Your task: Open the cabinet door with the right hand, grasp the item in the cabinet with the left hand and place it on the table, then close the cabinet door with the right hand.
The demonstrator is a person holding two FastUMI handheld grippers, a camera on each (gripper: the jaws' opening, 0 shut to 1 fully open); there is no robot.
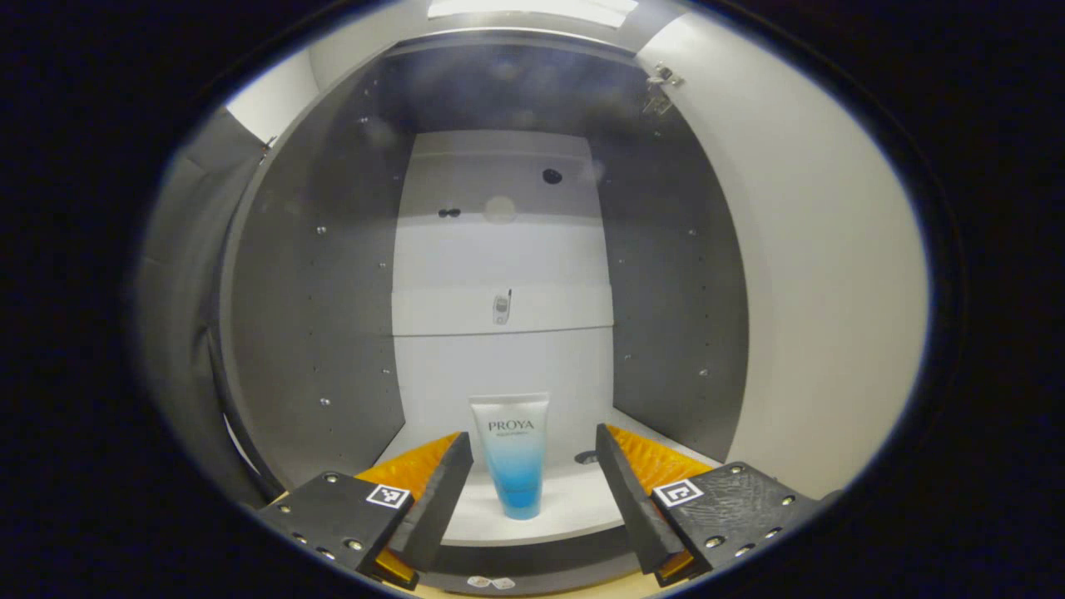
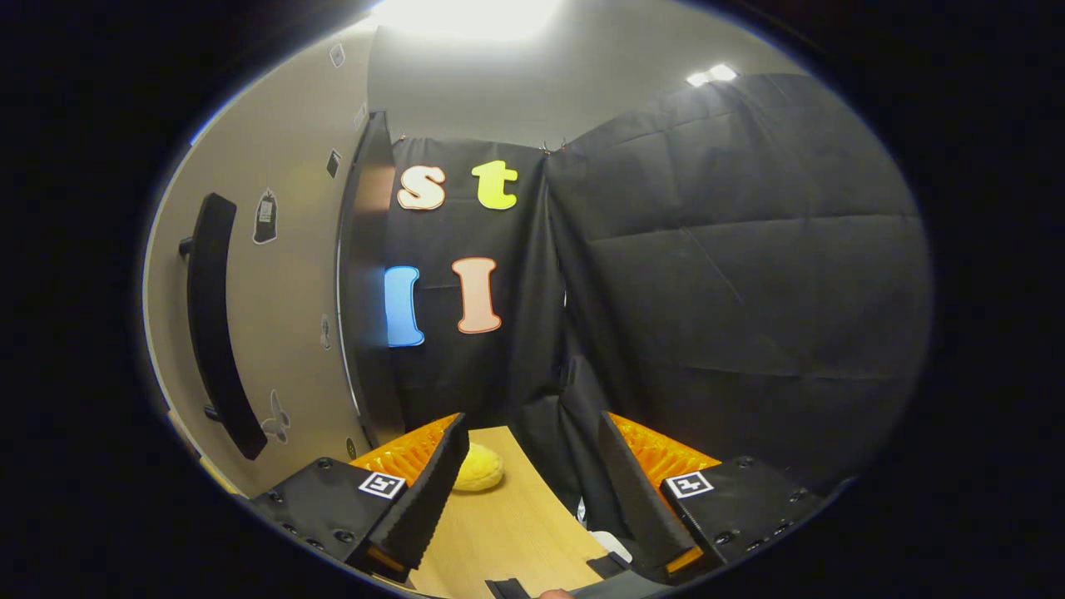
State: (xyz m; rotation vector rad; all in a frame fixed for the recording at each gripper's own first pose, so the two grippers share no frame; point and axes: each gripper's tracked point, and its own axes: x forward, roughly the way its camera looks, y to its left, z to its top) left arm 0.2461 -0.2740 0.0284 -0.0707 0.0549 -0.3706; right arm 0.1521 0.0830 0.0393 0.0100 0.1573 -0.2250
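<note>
A white-to-blue squeeze tube [image 1: 515, 456] stands cap-down near the front edge of the cabinet's smooth white shelf [image 1: 574, 503], framed between the left gripper's [image 1: 532, 478] spread jaws, untouched, open shelf either side. The right gripper [image 2: 532, 478], jaws apart, hovers over the wooden table [image 2: 507, 532] beside the open white cabinet door [image 2: 291, 291].

My left gripper view is hazy up top, a bright ceiling light [image 1: 532, 8] glaring above the cabinet [image 1: 316, 291]; its gray walls sit dim. My right gripper view has overhead glare too, the dark wall [image 2: 732, 274] soaking light. Edges bend strongly.
</note>
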